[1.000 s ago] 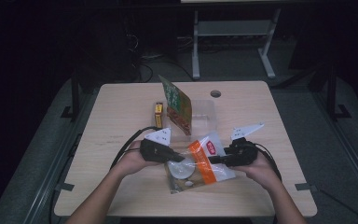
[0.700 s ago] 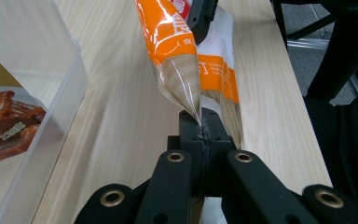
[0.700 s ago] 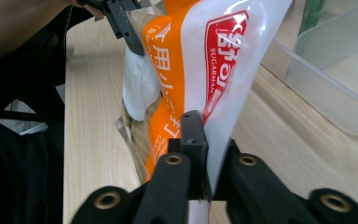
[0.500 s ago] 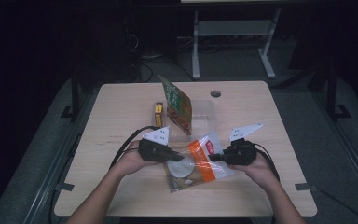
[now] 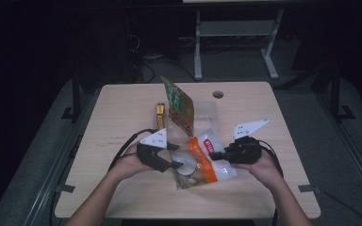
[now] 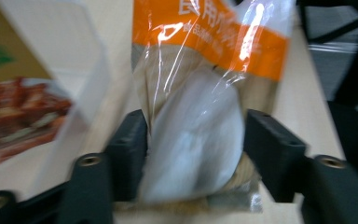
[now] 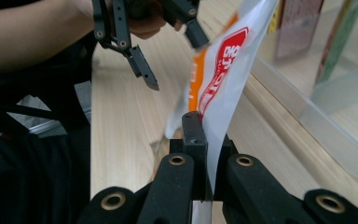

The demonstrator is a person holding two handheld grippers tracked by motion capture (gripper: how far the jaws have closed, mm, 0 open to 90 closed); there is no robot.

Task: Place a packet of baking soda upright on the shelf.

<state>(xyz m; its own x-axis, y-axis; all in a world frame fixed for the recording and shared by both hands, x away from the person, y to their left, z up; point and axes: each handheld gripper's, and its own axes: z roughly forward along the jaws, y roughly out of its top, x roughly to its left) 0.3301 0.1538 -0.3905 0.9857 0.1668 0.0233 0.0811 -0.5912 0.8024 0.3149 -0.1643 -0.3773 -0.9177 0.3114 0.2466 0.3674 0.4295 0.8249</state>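
Note:
A clear snack bag (image 5: 202, 160) with an orange band sits near the table's front, between my two grippers. My right gripper (image 5: 213, 156) is shut on the bag's edge; in the right gripper view its jaws (image 7: 205, 135) pinch the thin plastic (image 7: 219, 79) and hold it up off the wood. My left gripper (image 5: 175, 156) has just been opening. In the left gripper view its jaws (image 6: 196, 140) stand apart on either side of the bag's lower end (image 6: 191, 84), which lies between them with the grip released. The left gripper (image 7: 177, 63) also appears spread open in the right gripper view.
Behind the bag stands a clear plastic container (image 5: 208, 110) with a green and red snack packet (image 5: 179, 106) upright in it. A small yellow box (image 5: 160, 115) lies left of it. A cable hole (image 5: 218, 94) is at the wooden table's (image 5: 118, 113) far side.
The left gripper's jaws have opened off the bag. The right gripper has risen slightly, lifting the bag's edge with it.

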